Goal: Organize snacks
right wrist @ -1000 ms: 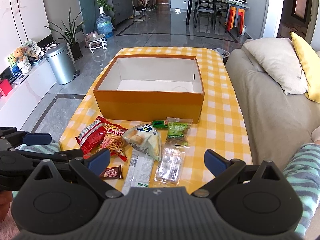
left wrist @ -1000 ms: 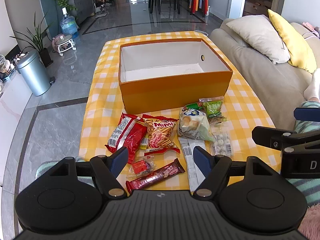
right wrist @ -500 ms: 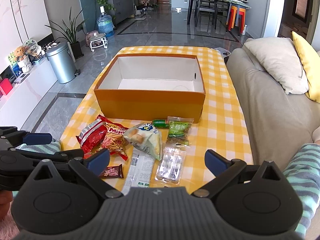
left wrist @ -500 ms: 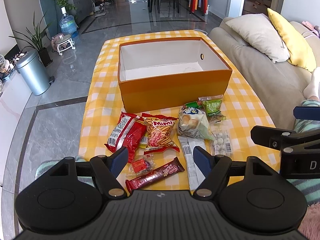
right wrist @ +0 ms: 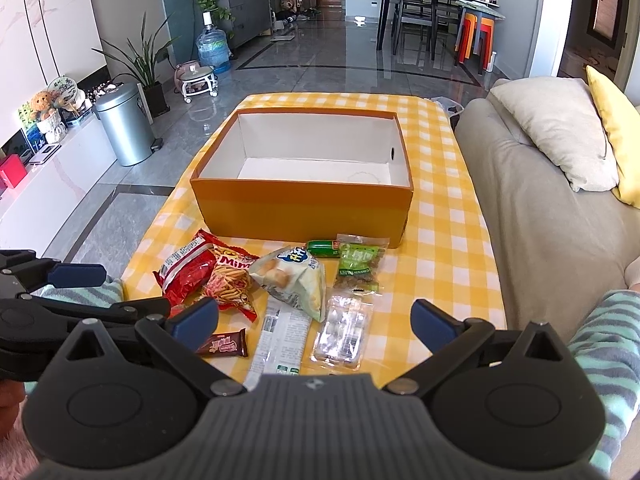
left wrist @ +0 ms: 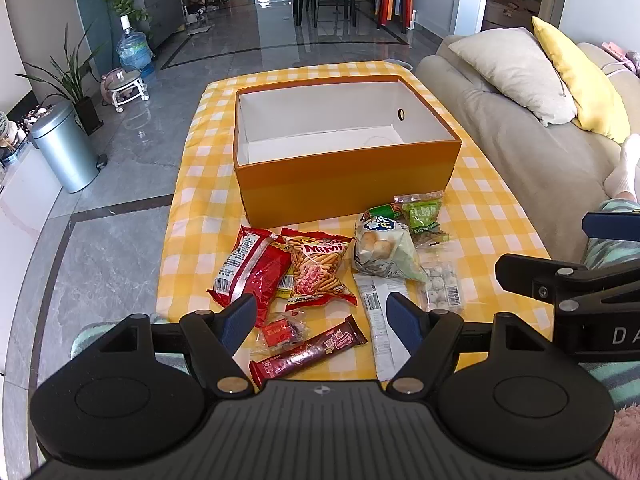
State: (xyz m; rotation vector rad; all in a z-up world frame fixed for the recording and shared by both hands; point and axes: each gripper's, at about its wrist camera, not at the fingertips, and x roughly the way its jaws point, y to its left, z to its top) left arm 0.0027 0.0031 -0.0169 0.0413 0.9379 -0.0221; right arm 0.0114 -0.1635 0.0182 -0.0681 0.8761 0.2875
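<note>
- Left wrist view is showing basically zero progress: the open orange cardboard box [left wrist: 348,184] is sitting empty beyond the jaws, every snack lying in front of it on the yellow checked tablecloth [left wrist: 200,216].
- Left gripper [left wrist: 322,314] is hanging with jaws spread wide, gripping nothing; the brown chocolate bar wrapper [left wrist: 308,350] and small red candy packet [left wrist: 278,330] are lying between them.
- Right gripper [right wrist: 314,316] is gaping open too, hovering over the clear blister pack of white sweets [right wrist: 342,334].
- Red crinkly packet [left wrist: 250,270] and orange Mimi stick bag [left wrist: 318,270] are overlapping, so that's getting awkward; beige sofa [right wrist: 532,216] is sitting off to the right.

Yellow-checked table [left wrist: 208,200], orange box [left wrist: 348,192], snack packets [left wrist: 316,268]
</note>
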